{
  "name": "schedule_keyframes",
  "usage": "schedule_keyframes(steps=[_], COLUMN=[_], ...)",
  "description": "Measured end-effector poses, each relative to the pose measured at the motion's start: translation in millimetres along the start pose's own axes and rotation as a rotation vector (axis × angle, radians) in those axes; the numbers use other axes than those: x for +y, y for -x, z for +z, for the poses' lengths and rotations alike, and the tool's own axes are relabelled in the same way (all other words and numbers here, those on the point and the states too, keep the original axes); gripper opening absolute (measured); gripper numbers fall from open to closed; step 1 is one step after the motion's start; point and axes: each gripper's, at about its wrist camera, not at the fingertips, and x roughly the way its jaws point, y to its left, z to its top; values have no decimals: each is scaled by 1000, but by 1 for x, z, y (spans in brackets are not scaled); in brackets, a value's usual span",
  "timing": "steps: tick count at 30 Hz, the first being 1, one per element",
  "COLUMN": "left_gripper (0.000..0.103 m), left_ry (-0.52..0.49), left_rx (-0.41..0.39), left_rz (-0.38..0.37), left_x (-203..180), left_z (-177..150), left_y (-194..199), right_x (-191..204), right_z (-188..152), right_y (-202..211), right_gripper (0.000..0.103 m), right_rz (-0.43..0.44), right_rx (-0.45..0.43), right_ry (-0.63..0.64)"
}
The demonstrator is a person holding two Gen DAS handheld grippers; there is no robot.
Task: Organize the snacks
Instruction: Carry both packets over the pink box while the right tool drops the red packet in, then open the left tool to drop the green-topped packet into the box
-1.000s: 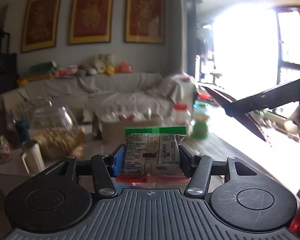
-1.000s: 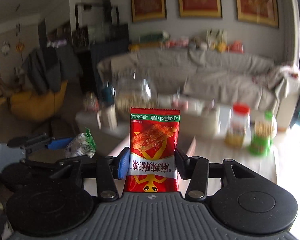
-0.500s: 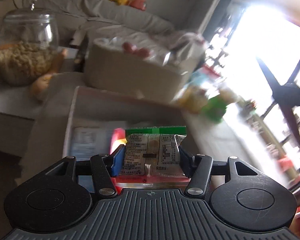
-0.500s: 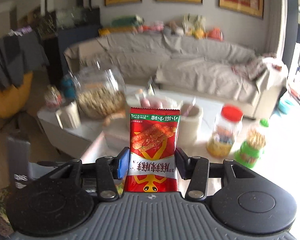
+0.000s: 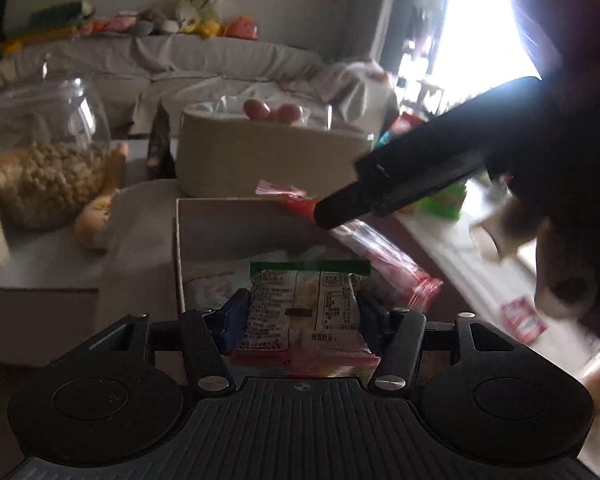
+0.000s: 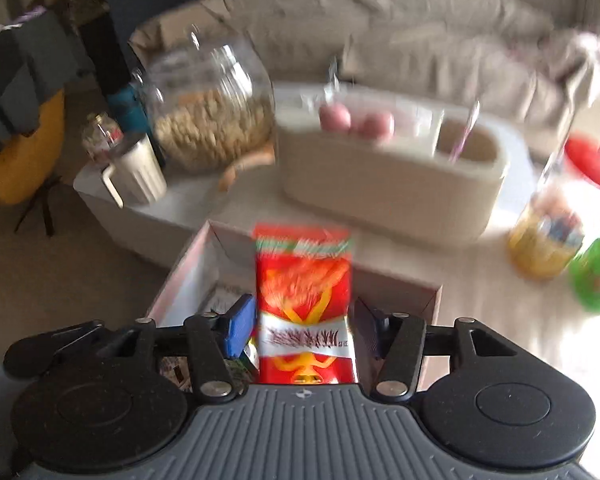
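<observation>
Right gripper [image 6: 302, 330]: jaws just been opening, gaps visible beside the red snack packet [image 6: 304, 304], which stands upright between them, long axis vertical, no longer pinched. Directly below and ahead lies the open cardboard box [image 6: 188, 272] on the tabletop [image 6: 468, 288]. Left gripper [image 5: 302, 312]: clamped on the green-topped biscuit packet [image 5: 304, 308], pitched down over the same box [image 5: 179, 240], nearer its left wall. Glass jar [image 6: 208, 112] and cream basket [image 6: 384, 184] stand beyond.
</observation>
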Motion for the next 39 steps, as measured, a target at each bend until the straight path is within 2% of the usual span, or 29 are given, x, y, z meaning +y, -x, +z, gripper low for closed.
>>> schedule_keyframes(steps=[2,4,6,8,9,11,14,16,20,22,25,27,29,30,33,35,39], left_gripper=[62,62,62,62,62,62,62,64,62,62,62,62,62,62,63,63,62], left_ry=[-57,-67,-6,135,198,223,153,130,71,130,380,392,395,389,284,218,45], left_rx=[44,51,21,-61,-58,39,254,250,126,116,125,180,260,284,330,321,207], left_rz=[15,19,18,1,-21,-90,-220,-181,55,70,-18,-71,-174,-178,-110,-55,174], left_x=[-7,-7,-2,7,12,11,-2,-9,-21,-17,4,6,5,4,-7,-17,-43], left_z=[-3,-3,3,9,11,17,13,13,22,27,33,36,30,28,25,26,31], left_y=[-5,-5,-3,4,7,-2,-26,-28,-14,-11,-9,-13,-18,-21,-31,-29,-7], right_x=[-5,-8,-11,-19,-23,-32,-48,-60,-82,-91,-108,-120,-133,-138,-150,-153,-149], right_z=[-2,-6,-11,-19,-25,-35,-58,-74,-111,-130,-157,-172,-187,-193,-208,-215,-226], right_y=[2,15,33,50,59,74,99,112,133,141,149,152,155,156,156,154,154], right_gripper=[55,63,69,70,70,70,72,72,73,74,76,76,76,76,76,76,76], right_rz=[30,27,-1,-23,-36,-61,-75,-80,-150,-210,-260,-266,-255,-245,-223,-223,-257], right_rx=[-2,-36,-80,-111,-123,-140,-156,-157,-175,-186,-181,-166,-157,-153,-142,-139,-157], right_ry=[-20,-7,10,19,24,38,39,23,15,19,17,-3,-40,-59,-103,-113,-79])
